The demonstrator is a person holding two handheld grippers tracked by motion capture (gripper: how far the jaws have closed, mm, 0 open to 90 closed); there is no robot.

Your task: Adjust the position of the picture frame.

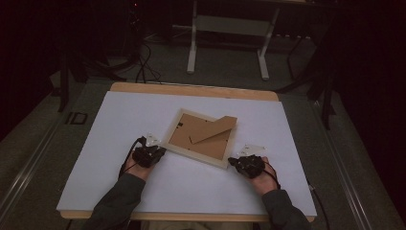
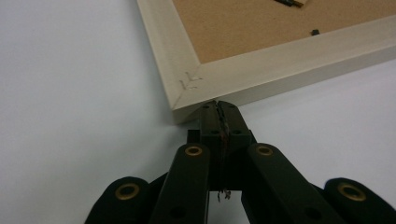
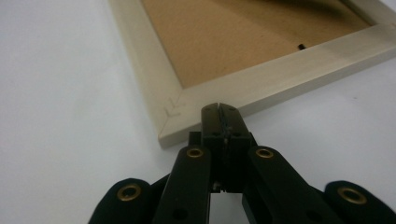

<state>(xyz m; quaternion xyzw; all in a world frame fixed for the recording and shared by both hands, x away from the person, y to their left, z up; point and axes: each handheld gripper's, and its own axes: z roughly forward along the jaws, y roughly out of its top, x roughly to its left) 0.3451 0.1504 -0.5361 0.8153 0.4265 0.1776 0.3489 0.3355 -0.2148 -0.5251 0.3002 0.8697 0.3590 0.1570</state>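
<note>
Table top: a white sheet point(image 1: 143, 191) covers nearly the whole table point(image 1: 191, 89); a strip of pale wood shows along the far edge and a thinner one along the near edge.
Sheet surface: plain and matt, with a soft shadow beside the frame in both gripper views.
Picture frame: a picture frame point(image 1: 203, 136) of pale wood lies face down near the middle of the sheet, turned at a slant to the table edges.
Frame back: a brown backing board point(image 1: 196, 143) fills the frame, and its stand flap point(image 1: 213, 128) lies flat on it, reaching to the frame's far right corner.
Small fittings: dark tabs sit at the inner edge of the backing board, too small to make out in detail.
Left gripper: the left gripper point(image 2: 219, 109) rests low on the sheet at the frame's left corner, jaws pressed fully together with nothing between them, tips touching or just short of the corner.
Right gripper: the right gripper point(image 3: 222, 112) sits at the frame's near right corner, jaws likewise closed on nothing, tips right against the frame's edge.
Hands: both forearms in dark grey sleeves come in from the near edge, one at either side of the frame.
Floor: grey carpet point(image 1: 28, 148) surrounds the table, with black cables point(image 1: 143, 67) trailing across it beyond the far edge.
Room: dim and dark at the sides; the pale metal legs of a second table point(image 1: 225, 43) stand behind.
</note>
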